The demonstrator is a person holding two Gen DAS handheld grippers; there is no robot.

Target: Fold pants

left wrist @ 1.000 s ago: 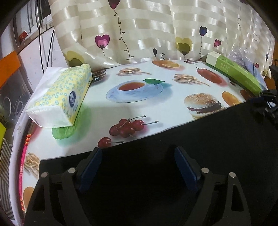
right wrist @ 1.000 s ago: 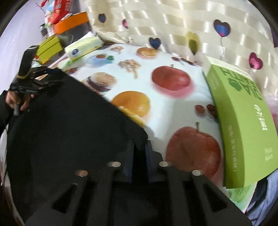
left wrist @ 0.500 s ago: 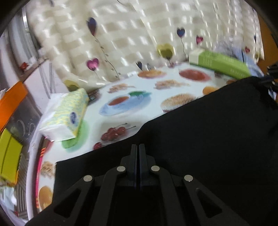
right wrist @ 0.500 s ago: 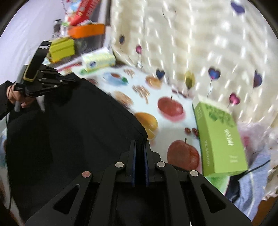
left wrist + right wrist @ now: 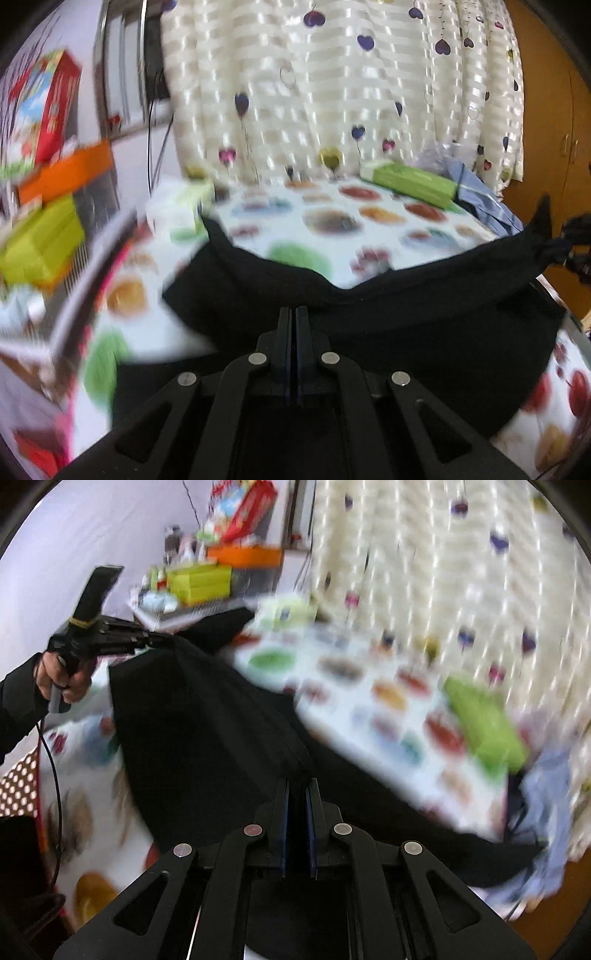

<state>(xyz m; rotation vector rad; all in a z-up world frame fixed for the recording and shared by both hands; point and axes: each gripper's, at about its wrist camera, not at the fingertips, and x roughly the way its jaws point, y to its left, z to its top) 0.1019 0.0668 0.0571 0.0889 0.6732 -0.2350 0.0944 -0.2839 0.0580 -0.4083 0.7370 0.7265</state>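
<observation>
left wrist view: i'm clamping my left gripper (image 5: pixel 294 328) tight on the black pants (image 5: pixel 388 314), my right gripper (image 5: pixel 297 805) pinching their other corner; the lifted edge is stretching between us above the tabletop's (image 5: pixel 369 229) near edge.

Each wrist view is aimed forward, toward 12 o'clock, along closed fingers; the black pants (image 5: pixel 388 325) and fruit-print table (image 5: pixel 332 218) are shared.

- The left gripper (image 5: pixel 295 314) is pinching the black pants (image 5: pixel 406 325), fingers (image 5: pixel 283 332) pressed together on the cloth.
- The pants are sagging in a raised span above the fruit-printed tabletop (image 5: pixel 332 221).
- A green box (image 5: pixel 413 180) is lying at the far edge near the heart-patterned curtain (image 5: pixel 332 92).
</observation>
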